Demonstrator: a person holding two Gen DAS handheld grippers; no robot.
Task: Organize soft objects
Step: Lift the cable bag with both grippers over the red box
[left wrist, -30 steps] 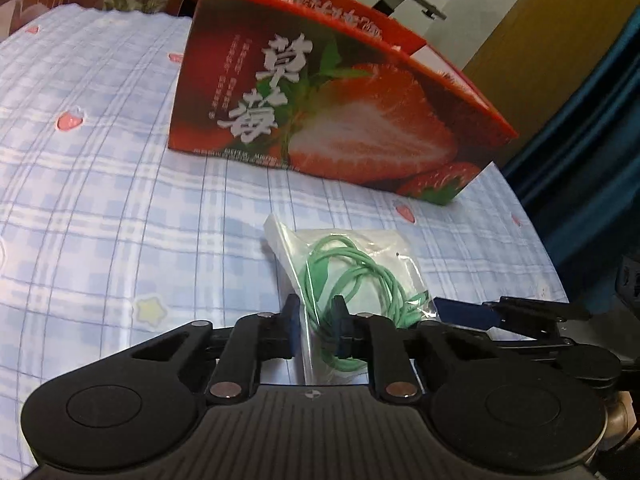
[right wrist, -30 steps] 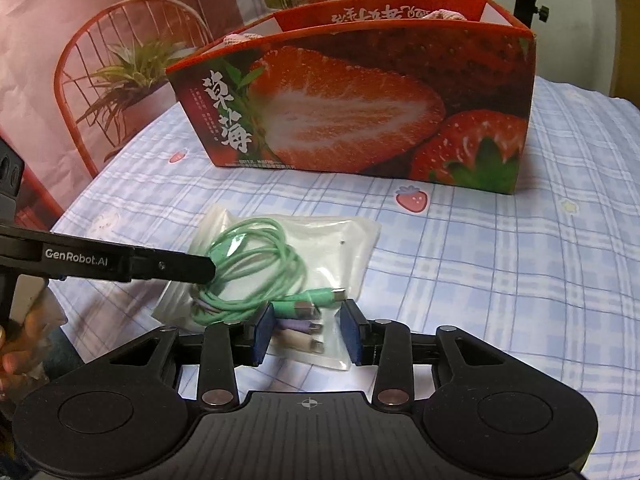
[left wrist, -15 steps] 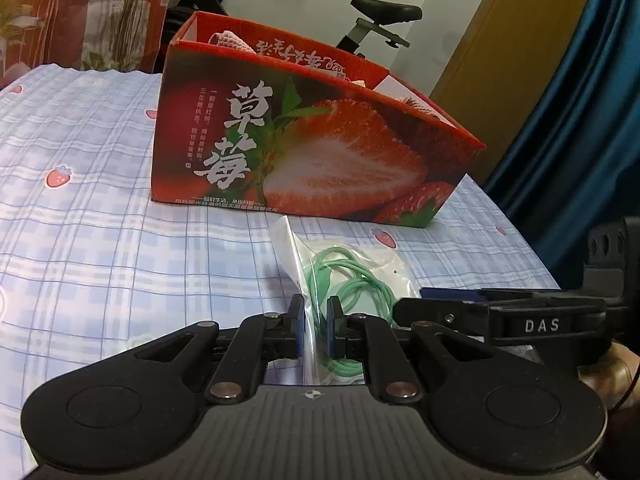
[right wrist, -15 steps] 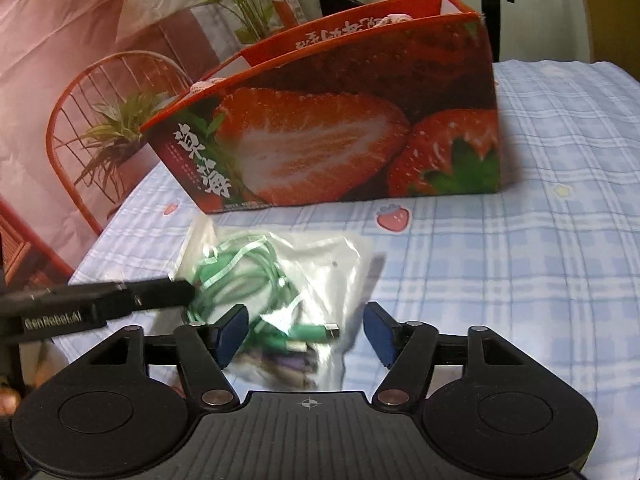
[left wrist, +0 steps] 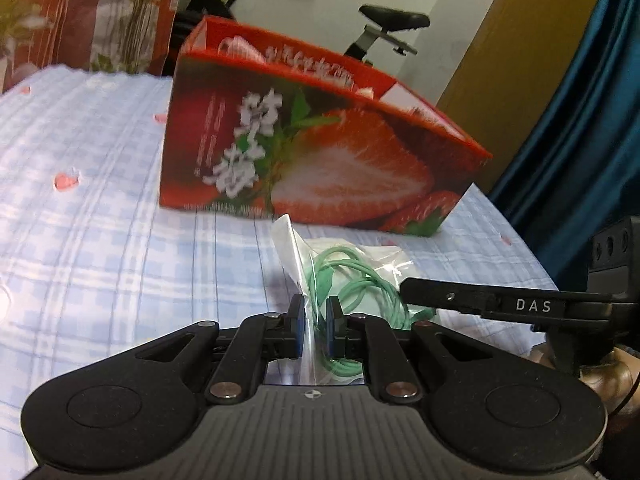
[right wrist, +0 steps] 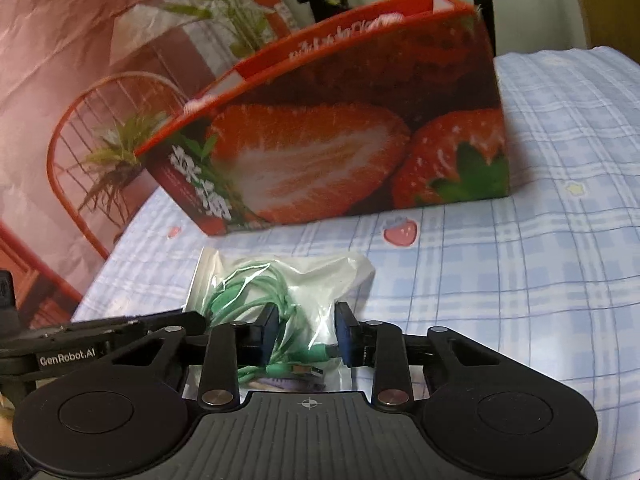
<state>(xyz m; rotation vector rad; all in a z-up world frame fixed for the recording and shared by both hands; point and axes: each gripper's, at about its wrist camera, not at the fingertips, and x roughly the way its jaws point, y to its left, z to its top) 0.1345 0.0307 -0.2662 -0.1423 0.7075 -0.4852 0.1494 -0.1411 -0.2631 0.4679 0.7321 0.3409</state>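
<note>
Blue-and-white checked cloth [left wrist: 120,248] printed with small strawberries is covering the work surface, and a red cardboard box [left wrist: 320,152] with a large strawberry picture and white characters is standing open-topped on it, with something pink and white showing above its rim. Just in front of the box, a clear plastic bag [left wrist: 296,248] holding a coiled green cable [left wrist: 352,280] is sitting between the two tools, its upper edge standing up off the cloth. The left gripper [left wrist: 313,330] is pinching one edge of the bag, its blue-padded jaws drawn nearly together with only the thin plastic and a loop of cable between them. The right gripper [right wrist: 306,334] is closing on the opposite end of the bag, its jaws set wider and pressing in on the bunched plastic where the cable's green plugs are lying; a purple item is showing beneath them inside the bag. In the left wrist view the right tool's finger, marked DAS, is reaching in from the right beside the cable. In the right wrist view the left tool's finger, marked GenRobot.AI, is entering from the left. Behind the surface, an exercise bike [left wrist: 384,28], a blue curtain [left wrist: 580,128] and a red wire chair [right wrist: 104,148] with a plant are standing in the room.
</note>
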